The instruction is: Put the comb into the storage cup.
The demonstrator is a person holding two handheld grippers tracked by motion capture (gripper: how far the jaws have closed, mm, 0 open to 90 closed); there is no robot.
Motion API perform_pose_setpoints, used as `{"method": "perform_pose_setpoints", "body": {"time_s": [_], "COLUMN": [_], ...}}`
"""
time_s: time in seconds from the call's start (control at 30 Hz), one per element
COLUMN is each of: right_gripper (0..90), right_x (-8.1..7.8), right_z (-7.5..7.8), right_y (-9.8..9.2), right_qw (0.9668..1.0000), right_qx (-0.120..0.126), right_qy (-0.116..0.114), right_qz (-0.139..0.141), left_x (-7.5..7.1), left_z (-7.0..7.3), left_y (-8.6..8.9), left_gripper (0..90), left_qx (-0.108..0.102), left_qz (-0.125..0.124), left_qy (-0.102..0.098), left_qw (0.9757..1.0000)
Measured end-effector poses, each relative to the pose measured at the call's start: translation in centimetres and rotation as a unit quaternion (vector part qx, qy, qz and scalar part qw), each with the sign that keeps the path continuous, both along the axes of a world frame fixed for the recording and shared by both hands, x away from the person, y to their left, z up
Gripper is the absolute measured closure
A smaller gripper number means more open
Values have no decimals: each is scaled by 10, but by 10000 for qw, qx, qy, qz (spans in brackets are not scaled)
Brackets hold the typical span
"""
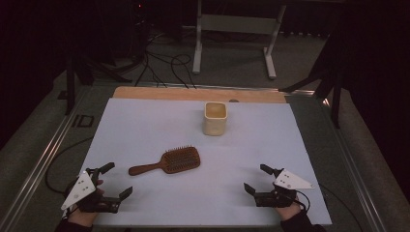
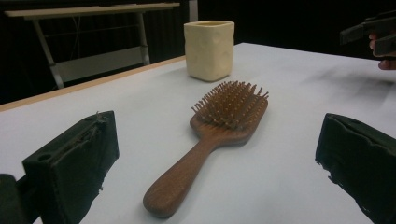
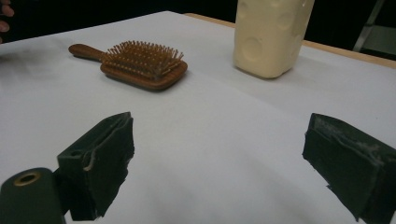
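A brown wooden paddle hairbrush (image 1: 168, 162) lies bristles-up mid white tabletop (image 1: 145, 125), between the left gripper (image 1: 117, 181) and right gripper (image 1: 257, 179), both spread and empty. A cream square cup (image 1: 214, 118) stands beyond, well apart.

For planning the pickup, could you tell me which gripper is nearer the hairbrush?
Left gripper: just below the hairbrush handle's end. Right gripper sits farther off, beyond its head.

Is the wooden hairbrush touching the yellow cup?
Apart. In the high view, bare white table lies between the hairbrush and the cup; the left gripper view shows the same gap beyond the bristles.
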State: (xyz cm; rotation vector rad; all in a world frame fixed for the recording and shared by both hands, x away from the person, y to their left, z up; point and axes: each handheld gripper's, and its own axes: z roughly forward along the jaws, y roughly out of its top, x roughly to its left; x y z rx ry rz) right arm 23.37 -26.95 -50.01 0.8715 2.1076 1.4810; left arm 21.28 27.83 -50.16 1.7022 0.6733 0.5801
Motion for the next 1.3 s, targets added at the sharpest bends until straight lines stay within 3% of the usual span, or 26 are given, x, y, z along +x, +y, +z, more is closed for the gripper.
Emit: {"method": "perform_pose_setpoints", "body": {"time_s": [0.77, 0.93, 1.1, 1.17, 1.3], "right_gripper": [86, 86, 86, 86, 86], "right_x": [1, 0, -1, -2, -2], "right_z": [0, 2, 3, 4, 4], "right_y": [3, 3, 4, 4, 4], "right_qw": [9999, 9999, 9999, 9999, 9999], "right_qx": [-91, -95, -76, -54, -46], "right_qy": [22, -75, -82, -94, -92], "right_qz": [80, 30, 0, -6, -2], "left_x": [-1, -4, -3, 0, 4], "left_z": [3, 12, 16, 26, 41], "left_y": [-1, -3, 1, 4, 5], "left_gripper": [2, 2, 2, 2, 2], "left_qx": [98, 182, 120, 68, 192], "left_qz": [-69, -111, -80, -80, -146], "left_qy": [-20, -85, 25, 13, -30], "left_qw": [9999, 9997, 9999, 9999, 9997]}}
